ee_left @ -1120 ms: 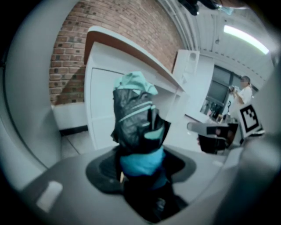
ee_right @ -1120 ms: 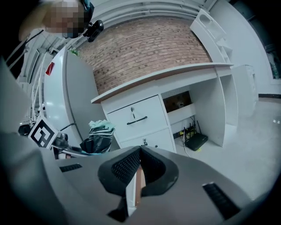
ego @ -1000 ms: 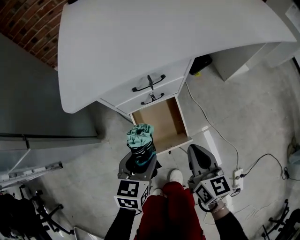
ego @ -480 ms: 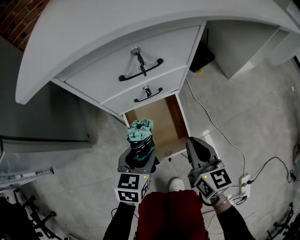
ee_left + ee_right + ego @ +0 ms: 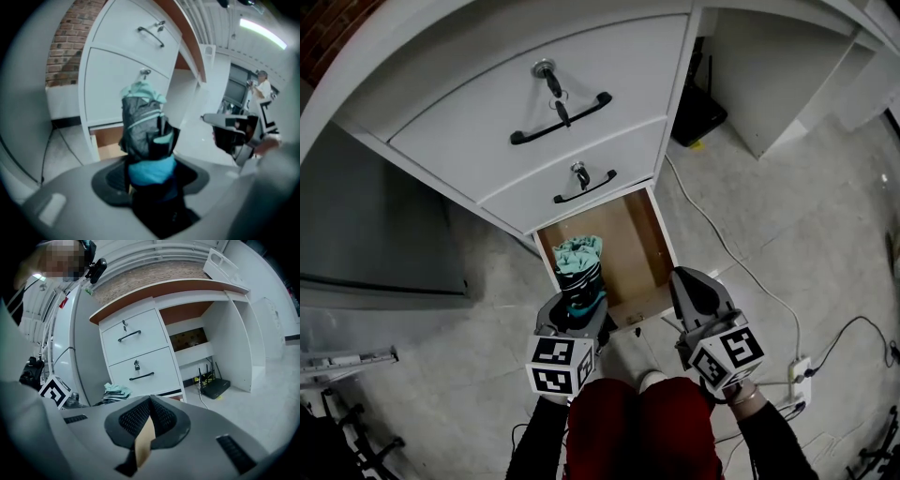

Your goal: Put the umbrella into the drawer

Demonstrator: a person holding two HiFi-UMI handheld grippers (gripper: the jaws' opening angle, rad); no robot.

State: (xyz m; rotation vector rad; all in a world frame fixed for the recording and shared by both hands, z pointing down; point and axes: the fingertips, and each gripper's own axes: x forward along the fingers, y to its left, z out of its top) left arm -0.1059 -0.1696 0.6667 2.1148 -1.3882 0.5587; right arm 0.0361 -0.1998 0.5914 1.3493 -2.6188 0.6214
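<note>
The left gripper (image 5: pixel 574 317) is clamping the umbrella (image 5: pixel 579 267), probably light and soft, by its firmer middle, while the right gripper (image 5: pixel 698 298) is hanging, fingers together

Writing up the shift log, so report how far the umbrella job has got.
Done: the bottom drawer stands pulled open, and the folded umbrella has been picked up. In hand: the left gripper is shut on the umbrella and holds it close to the open drawer, not inside it. The right gripper is shut and empty. Left: lower the umbrella into the drawer and release it.
</note>
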